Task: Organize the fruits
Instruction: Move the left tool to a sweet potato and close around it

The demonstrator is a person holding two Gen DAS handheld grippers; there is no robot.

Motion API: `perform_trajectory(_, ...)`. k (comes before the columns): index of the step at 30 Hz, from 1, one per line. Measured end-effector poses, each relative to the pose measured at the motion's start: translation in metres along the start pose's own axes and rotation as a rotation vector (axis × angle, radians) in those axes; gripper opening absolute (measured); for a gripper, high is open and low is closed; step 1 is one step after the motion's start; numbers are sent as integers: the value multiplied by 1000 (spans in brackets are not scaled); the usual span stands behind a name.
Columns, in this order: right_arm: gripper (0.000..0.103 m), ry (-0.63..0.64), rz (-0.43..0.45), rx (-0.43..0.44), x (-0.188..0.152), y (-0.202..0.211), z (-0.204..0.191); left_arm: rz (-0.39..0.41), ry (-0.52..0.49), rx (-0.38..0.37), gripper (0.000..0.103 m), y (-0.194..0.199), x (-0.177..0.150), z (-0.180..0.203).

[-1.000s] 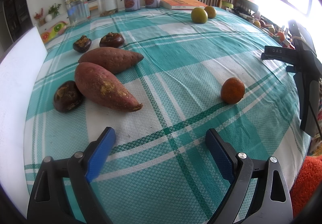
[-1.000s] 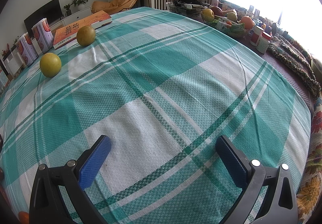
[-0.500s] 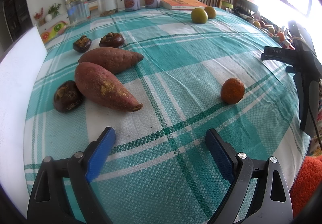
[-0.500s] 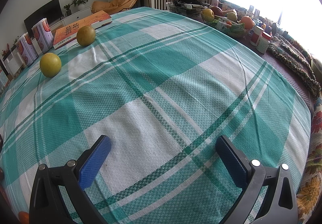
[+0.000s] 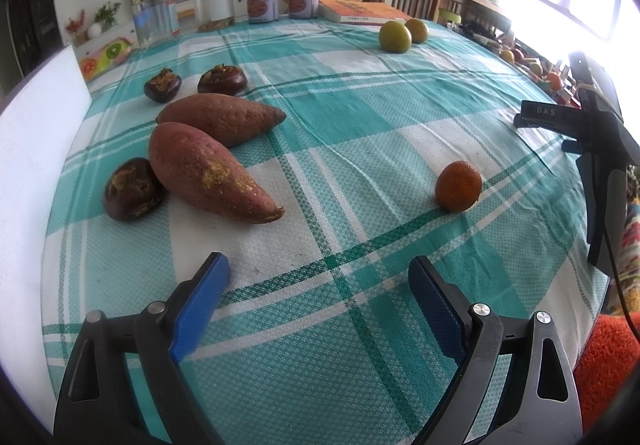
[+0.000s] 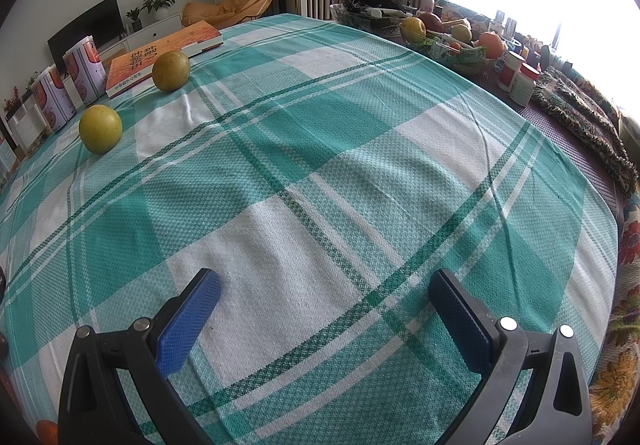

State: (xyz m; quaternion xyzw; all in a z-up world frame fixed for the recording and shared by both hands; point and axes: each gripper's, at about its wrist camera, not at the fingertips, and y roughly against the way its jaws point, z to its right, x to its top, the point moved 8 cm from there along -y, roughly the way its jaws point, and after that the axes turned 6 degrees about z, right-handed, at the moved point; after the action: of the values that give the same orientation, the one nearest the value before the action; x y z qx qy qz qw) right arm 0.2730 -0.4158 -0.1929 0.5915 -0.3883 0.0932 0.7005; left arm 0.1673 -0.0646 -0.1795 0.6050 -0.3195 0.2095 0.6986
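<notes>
Nothing has been moved since the earlier frames, tbh: both grippers are still parked over the checked tabletop (image 6: 320, 149). The left gripper (image 5: 318, 277) is held with fingers spread wide and empty, same for the right gripper (image 6: 324, 289). A small orange (image 5: 458, 185) is found well ahead of the left one with bare cloth around it, near the right edge. Two sweet potatoes (image 5: 212, 169) are crowded left; two green citrus fruits (image 6: 100, 128) are seen far back.
</notes>
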Motion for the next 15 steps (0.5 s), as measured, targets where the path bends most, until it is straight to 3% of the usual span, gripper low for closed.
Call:
perform_trajectory(3, 103, 0, 0, 0, 0, 0, 0, -8, 47, -62, 92, 5, 3, -6)
perform_trajectory(5, 103, 0, 0, 0, 0, 0, 0, -4, 150, -80, 92, 13, 11, -23)
perform_trajectory(10, 103, 0, 0, 0, 0, 0, 0, 96, 362, 45, 92, 33, 34, -85)
perform_trajectory(13, 103, 0, 0, 0, 0, 0, 0, 54, 388, 73, 90, 27, 28, -97)
perform_trajectory(15, 103, 0, 0, 0, 0, 0, 0, 41, 348, 90, 90, 24, 23, -92)
